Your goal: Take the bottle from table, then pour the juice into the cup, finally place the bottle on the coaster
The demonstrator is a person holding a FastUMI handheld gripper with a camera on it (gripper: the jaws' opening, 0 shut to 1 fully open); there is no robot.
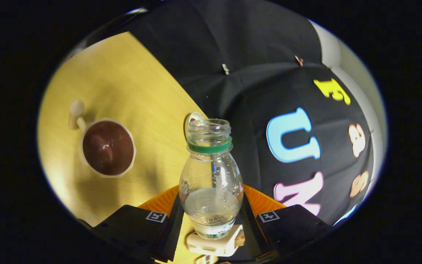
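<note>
A clear plastic bottle (211,176) with a green neck ring and no cap stands between my fingers, and the gripper (211,216) is shut on its lower body. Clear liquid fills its lower part. A pale cup (108,146) with a dark brown inside and a short knobbed handle (75,113) sits on the wooden table (123,80), beyond the fingers and to the left of the bottle. The table slants across the view, so the bottle and I are tilted relative to it. A small white round thing (193,118) peeks out just behind the bottle's mouth; what it is I cannot tell.
The table's far edge runs diagonally behind the bottle's neck, with the booth's black cloth wall (269,55) beyond it. A pale wall strip (346,62) shows past the cloth on the right.
</note>
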